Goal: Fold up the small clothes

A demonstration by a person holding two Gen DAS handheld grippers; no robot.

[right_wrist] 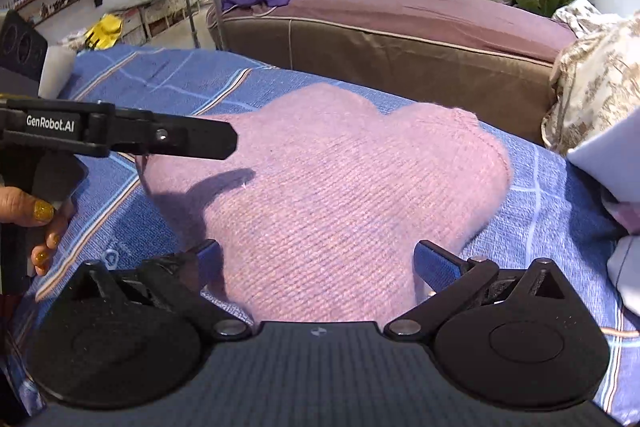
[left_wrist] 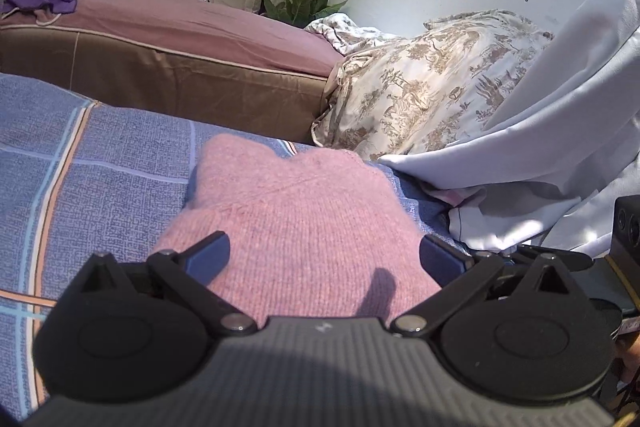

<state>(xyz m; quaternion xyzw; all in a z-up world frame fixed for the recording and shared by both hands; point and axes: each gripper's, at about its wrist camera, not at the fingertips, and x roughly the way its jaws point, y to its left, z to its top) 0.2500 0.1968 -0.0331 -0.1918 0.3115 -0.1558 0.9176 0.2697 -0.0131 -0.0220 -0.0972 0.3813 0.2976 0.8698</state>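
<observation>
The pink knitted garment (right_wrist: 332, 187) lies spread on the blue checked bedsheet (right_wrist: 160, 83), filling the centre of both frames. I judge it is laid flat like this so its edges are easy to reach for a fold. My right gripper (right_wrist: 318, 259) sits at the bottom centre of its view, jaws spread wide with the near knit edge between the blue fingertips (right_wrist: 434, 261); it grips nothing. My left gripper (left_wrist: 322, 255) is likewise wide open over the garment's near part, holding nothing; whether its tips touch the wool I cannot tell. In the right view, the left gripper reaches in from the left edge above the knit, casting a shadow on it. A white cloth (left_wrist: 540, 147) lies at the right of the left view.
</observation>
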